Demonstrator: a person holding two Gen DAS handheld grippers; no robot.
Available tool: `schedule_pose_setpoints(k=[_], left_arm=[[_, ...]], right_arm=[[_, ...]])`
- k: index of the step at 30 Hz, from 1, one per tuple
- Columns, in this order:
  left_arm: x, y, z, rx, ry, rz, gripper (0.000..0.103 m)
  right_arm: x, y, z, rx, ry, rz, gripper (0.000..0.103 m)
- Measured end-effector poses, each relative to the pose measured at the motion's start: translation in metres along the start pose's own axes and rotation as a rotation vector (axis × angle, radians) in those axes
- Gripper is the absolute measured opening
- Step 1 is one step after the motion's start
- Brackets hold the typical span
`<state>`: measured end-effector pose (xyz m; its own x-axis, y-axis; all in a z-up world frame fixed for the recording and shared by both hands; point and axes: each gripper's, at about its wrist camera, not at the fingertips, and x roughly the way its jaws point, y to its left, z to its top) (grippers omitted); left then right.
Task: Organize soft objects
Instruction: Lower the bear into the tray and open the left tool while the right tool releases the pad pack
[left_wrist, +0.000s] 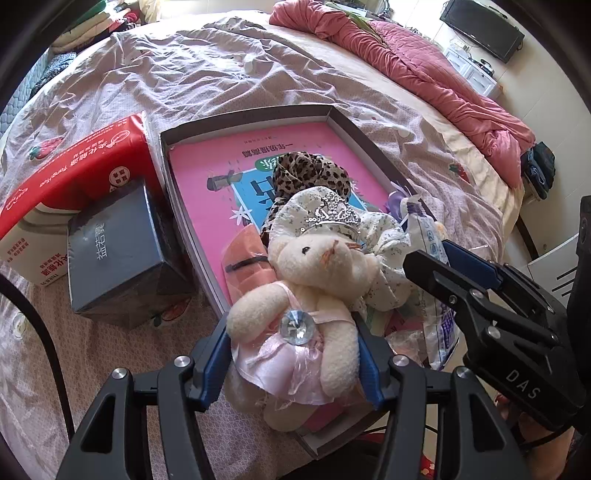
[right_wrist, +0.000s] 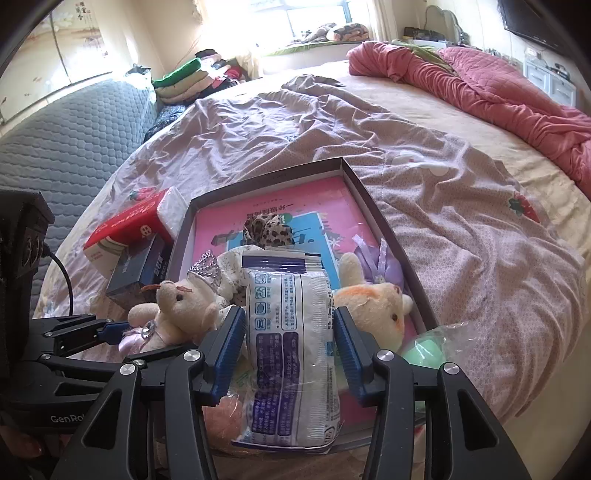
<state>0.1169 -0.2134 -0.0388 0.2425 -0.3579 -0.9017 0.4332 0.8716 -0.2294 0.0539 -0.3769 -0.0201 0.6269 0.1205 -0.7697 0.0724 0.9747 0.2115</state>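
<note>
A cream teddy bear (left_wrist: 314, 266) in a pink dress, with a sequin tiara, lies over the near edge of a shallow grey box (left_wrist: 255, 112). My left gripper (left_wrist: 290, 321) has its blue pads against both sides of the bear's body. My right gripper (right_wrist: 289, 314) is shut on a white and blue plastic packet (right_wrist: 288, 332) held over the box. In the box lie a pink book (left_wrist: 207, 177), a leopard-print cloth (left_wrist: 314, 173), a floral cloth (left_wrist: 384, 236), an orange-cream plush (right_wrist: 376, 306) and a purple ribbon (right_wrist: 384, 262).
A red carton (left_wrist: 85, 162) and a dark blue box (left_wrist: 118, 251) stand left of the grey box on the wrinkled bedsheet (left_wrist: 184, 74). A green ball in a clear bag (right_wrist: 421, 354) sits at the box's near right corner. A pink quilt (left_wrist: 424, 62) is bunched at the far right.
</note>
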Motion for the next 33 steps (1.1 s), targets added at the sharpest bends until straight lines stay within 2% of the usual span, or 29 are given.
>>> schedule_pose_setpoints(k=[5,15,27,33], left_arm=[[0.000,0.003,0.002,-0.011,-0.010,0.011,0.060],[0.001,0.006,0.000,-0.015,-0.002,-0.009,0.070],[-0.004,0.001,-0.001,-0.005,-0.017,-0.019,0.072],[-0.010,0.000,0.000,-0.008,-0.033,-0.005,0.079]], right_arm=[[0.001,0.001,0.000,-0.009,0.000,-0.008,0.052],[-0.011,-0.001,0.002,-0.024,-0.048,-0.024,0.066],[-0.020,-0.005,0.006,-0.027,-0.059,-0.053,0.073],[-0.023,-0.006,0.004,-0.033,-0.053,-0.067,0.074]])
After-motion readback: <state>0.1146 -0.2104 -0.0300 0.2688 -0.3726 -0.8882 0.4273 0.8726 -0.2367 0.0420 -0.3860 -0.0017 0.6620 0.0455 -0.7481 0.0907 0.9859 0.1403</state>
